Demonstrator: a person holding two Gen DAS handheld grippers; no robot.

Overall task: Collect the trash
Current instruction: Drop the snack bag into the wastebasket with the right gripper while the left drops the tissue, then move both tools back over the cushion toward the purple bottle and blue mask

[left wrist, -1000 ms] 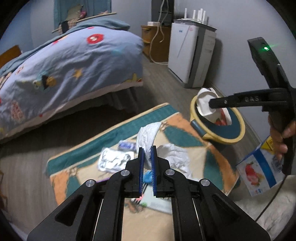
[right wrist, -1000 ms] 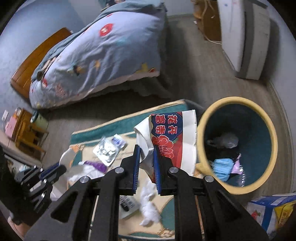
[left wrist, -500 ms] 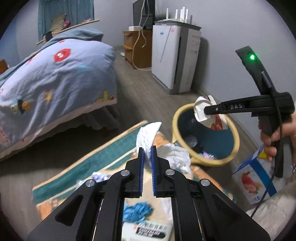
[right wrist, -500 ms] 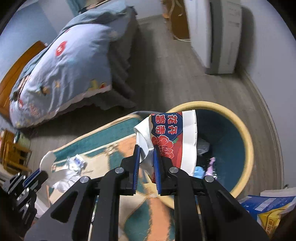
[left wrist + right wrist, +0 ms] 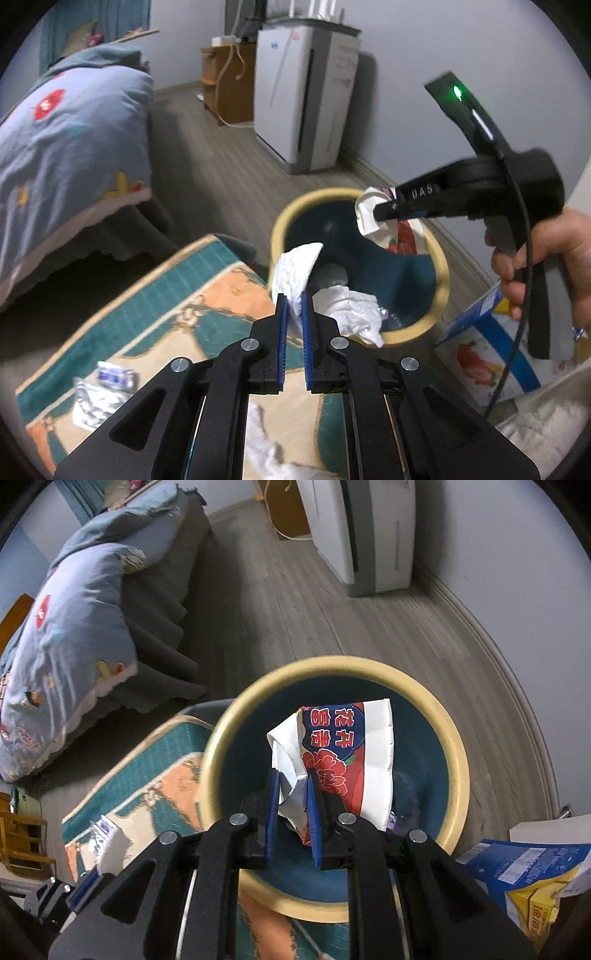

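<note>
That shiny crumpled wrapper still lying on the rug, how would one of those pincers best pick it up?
Come from above and pinch a raised crease of the silver wrapper; it lies crumpled and nearly flat on the rug, so a fold is probably easiest.

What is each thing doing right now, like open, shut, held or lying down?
right gripper: shut on the red-and-blue wrapper
red-and-blue wrapper: held above the bin's opening
left gripper: shut on the white tissue
white tissue: held, crumpled
trash bin: upright, open, some trash inside
silver wrapper: lying on the rug
</note>
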